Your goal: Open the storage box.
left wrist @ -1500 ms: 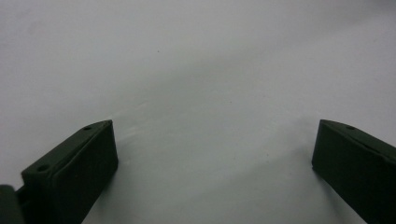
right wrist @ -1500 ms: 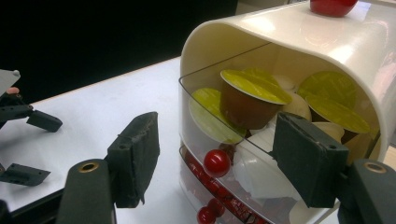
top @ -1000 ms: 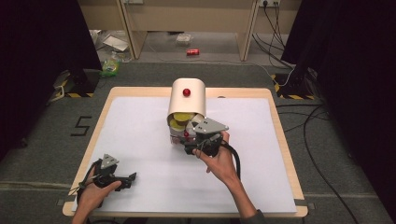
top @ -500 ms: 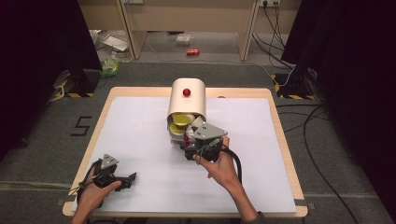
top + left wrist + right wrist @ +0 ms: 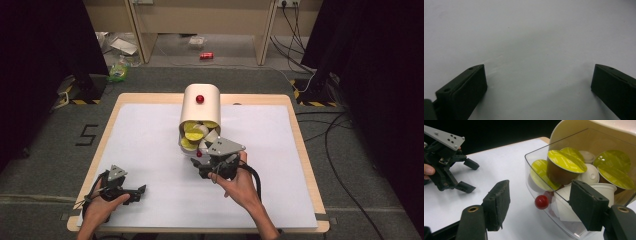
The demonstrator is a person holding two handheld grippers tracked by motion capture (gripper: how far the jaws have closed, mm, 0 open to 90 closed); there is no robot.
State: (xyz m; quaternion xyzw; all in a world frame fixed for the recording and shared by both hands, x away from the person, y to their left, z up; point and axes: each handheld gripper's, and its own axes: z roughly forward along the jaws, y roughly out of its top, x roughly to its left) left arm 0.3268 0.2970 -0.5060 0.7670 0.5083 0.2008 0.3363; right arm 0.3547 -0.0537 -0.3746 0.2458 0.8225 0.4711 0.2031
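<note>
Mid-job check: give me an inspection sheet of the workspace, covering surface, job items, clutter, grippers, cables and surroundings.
Surface: white sheet over a wooden table.
Job's things: cream dispenser with a red knob; its clear drawer holds yellow-lidded capsules and white ones.
Clutter: nothing seen on the sheet.
Grippers: left gripper open, nothing between the jaws; right gripper at the drawer's front, jaws just closing, pads not yet pressing.
Cables: one trails from each gripper; more on the floor.
Surroundings: litter and a red can on the floor.

A white sheet is laid over a light wooden table. On the grey carpet beyond, a red drinks can, a green crumpled wrapper and black trailing cables are seen; a painted "5" is marked.
</note>
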